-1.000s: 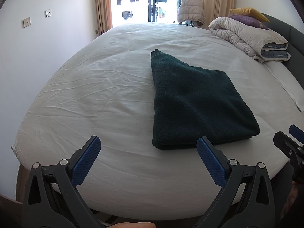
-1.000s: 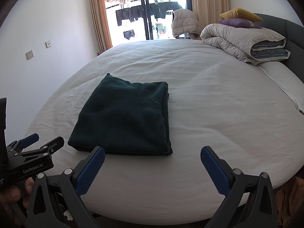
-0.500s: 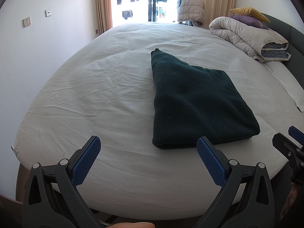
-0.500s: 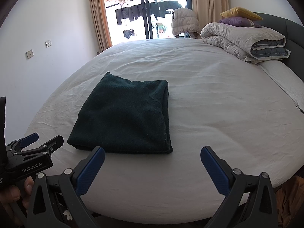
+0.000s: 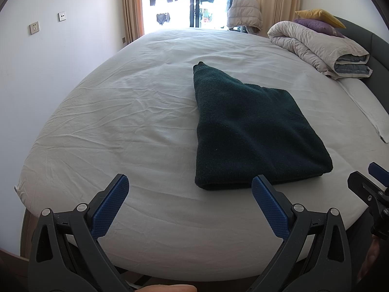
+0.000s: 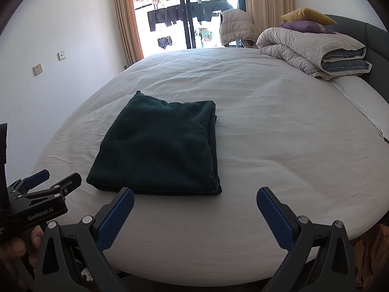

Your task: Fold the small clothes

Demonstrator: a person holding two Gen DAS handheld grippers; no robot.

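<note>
Both grippers hang level side by side, the left gripper and right gripper each with jaws spread wide, gripping nothing.

The garment is a plain dark green, lying on a white sheet. Both grippers, left and right, are black with blue pads stippled with fine dots. The duvet is off-white with a grey-blue lining, under a purple cushion and a yellow cushion; the curtains are beige.
</note>
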